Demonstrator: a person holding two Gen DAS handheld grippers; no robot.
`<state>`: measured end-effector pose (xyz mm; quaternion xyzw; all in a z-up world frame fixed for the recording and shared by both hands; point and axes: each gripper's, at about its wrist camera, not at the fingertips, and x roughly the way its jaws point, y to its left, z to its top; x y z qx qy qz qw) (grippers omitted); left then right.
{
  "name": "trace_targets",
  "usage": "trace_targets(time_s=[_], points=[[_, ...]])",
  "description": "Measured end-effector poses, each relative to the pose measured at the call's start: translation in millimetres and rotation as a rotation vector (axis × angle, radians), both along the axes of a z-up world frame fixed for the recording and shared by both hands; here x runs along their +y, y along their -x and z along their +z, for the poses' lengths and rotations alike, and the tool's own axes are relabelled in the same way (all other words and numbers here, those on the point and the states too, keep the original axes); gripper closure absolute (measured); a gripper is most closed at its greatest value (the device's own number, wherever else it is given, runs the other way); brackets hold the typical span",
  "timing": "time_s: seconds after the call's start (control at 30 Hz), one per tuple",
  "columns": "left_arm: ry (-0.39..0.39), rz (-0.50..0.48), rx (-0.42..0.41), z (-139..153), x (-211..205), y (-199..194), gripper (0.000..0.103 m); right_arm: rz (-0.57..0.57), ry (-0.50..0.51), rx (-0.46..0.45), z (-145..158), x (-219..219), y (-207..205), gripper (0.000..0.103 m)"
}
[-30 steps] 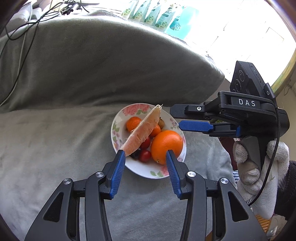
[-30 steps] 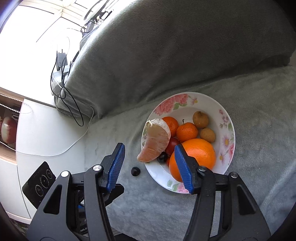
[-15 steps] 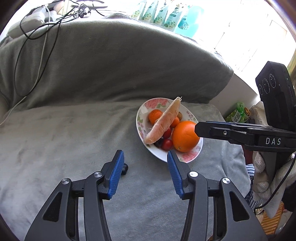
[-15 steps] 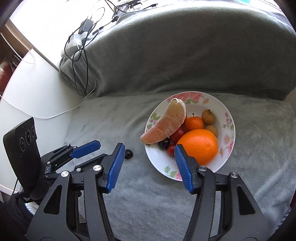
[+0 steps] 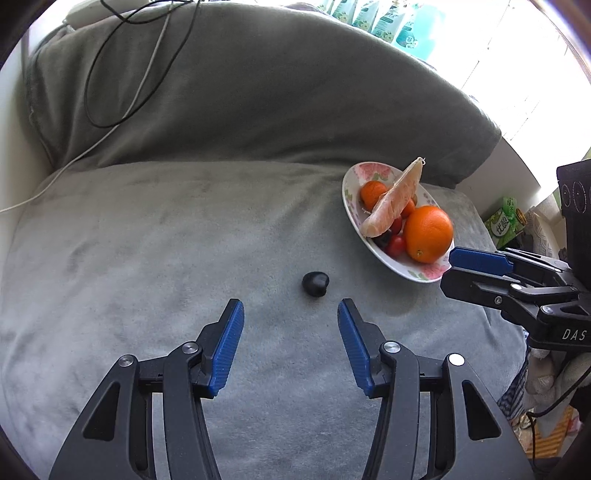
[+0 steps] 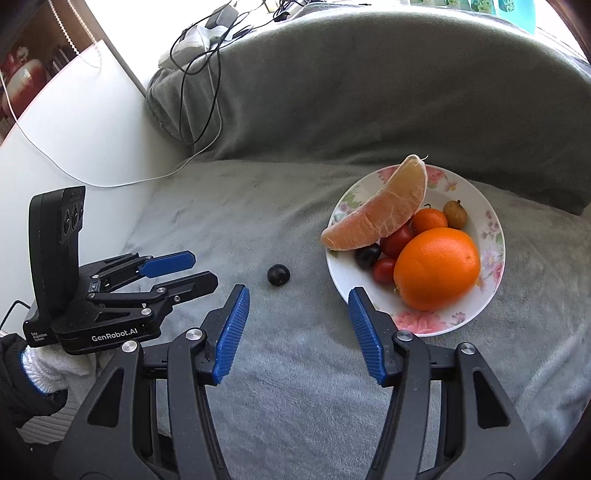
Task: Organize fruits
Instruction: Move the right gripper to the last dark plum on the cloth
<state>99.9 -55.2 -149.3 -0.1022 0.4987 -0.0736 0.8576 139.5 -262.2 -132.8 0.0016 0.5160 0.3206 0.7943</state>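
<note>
A floral plate (image 5: 417,272) (image 6: 491,229) sits on the grey cushion and holds a big orange (image 5: 428,233) (image 6: 437,267), a pomelo wedge (image 5: 393,205) (image 6: 380,216), small tangerines, cherry tomatoes and a dark grape. A loose dark grape (image 5: 315,283) (image 6: 278,274) lies on the cushion left of the plate. My left gripper (image 5: 291,314) (image 6: 197,267) is open and empty, just short of the loose grape. My right gripper (image 6: 298,301) (image 5: 458,267) is open and empty, near the plate's front edge.
The grey sofa backrest (image 5: 258,92) rises behind the cushion. Cables (image 5: 122,92) (image 6: 199,92) trail over its left end. A white surface (image 6: 85,140) borders the cushion on the left. Bottles (image 5: 399,22) stand behind the sofa.
Both grippers have pulled back and swung left, away from the plate. The loose grape now lies straight ahead of my left gripper's open jaws.
</note>
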Motion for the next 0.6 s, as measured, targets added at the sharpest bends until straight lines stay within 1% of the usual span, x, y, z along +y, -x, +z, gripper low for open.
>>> trace_targets(time_s=[0.13, 0.27, 0.3, 0.33, 0.37, 0.53, 0.6], points=[[-0.004, 0.054, 0.019, -1.4, 17.7, 23.6, 0.051, 0.051, 0.067, 0.022, -17.8, 21.5, 4.3, 0.045], [0.024, 0.133, 0.043, -5.6, 37.4, 50.2, 0.051, 0.076, 0.082, 0.029, -31.4, 41.1, 0.9, 0.045], [0.03, 0.149, 0.05, -6.3, 41.8, 56.3, 0.051, 0.078, 0.084, 0.029, -34.7, 45.4, -0.7, 0.047], [0.033, 0.163, 0.055, -6.9, 45.8, 62.5, 0.051, 0.083, 0.083, 0.035, -38.2, 50.4, -3.3, 0.053], [0.034, 0.176, 0.06, -6.9, 49.3, 68.0, 0.051, 0.09, 0.086, 0.044, -42.3, 55.3, -7.0, 0.057], [0.039, 0.221, 0.074, -10.4, 60.5, 89.0, 0.051, 0.11, 0.141, 0.059, -64.9, 78.9, -19.0, 0.068], [0.041, 0.238, 0.077, -10.7, 64.9, 95.7, 0.051, 0.109, 0.149, 0.063, -70.6, 83.6, -22.3, 0.069]])
